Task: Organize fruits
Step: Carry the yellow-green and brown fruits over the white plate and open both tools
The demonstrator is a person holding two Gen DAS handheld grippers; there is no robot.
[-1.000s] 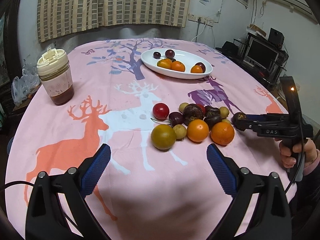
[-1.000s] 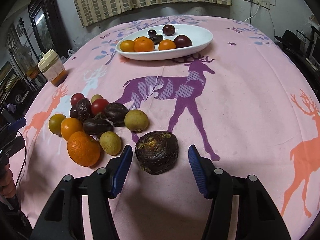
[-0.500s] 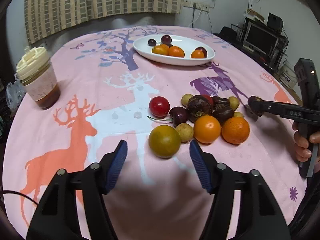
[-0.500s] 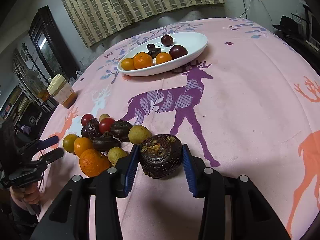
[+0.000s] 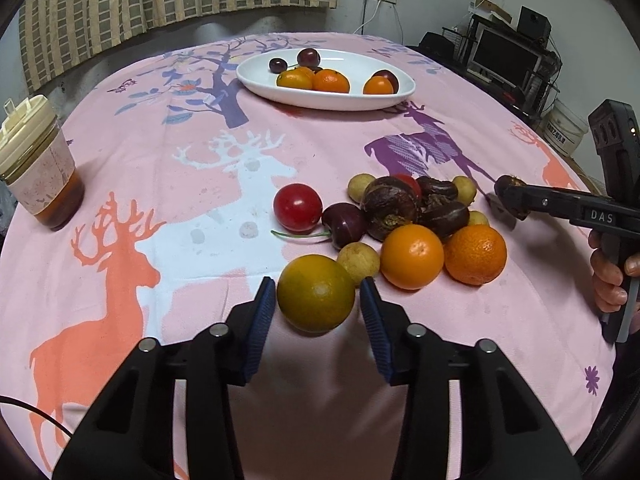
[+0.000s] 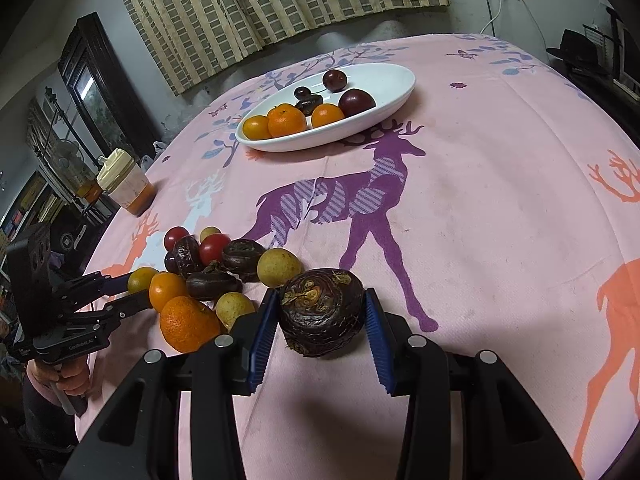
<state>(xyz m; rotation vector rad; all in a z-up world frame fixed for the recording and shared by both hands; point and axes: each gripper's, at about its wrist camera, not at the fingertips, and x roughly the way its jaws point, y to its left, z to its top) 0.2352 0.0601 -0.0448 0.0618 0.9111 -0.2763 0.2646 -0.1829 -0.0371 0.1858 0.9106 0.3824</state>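
Plate (image 6: 400, 76) holds about seven fruits; roughly a dozen lie heaped on the cloth. My right tongs (image 6: 320, 312) clamp a dark fruit (image 6: 322, 312); left tongs (image 5: 318, 308) straddle a yellow-green citrus (image 5: 316, 298), contact unclear.

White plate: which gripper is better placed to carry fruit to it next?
Right. The right gripper already clamps the dark water chestnut; the left gripper only straddles the yellow-green orange.

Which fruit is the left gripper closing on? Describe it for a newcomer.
On the pink deer-print tablecloth, find the loose fruit pile near the front edge. The round yellow-green citrus is nearest, between the left gripper pads; its orange neighbours lack its greenish tint.
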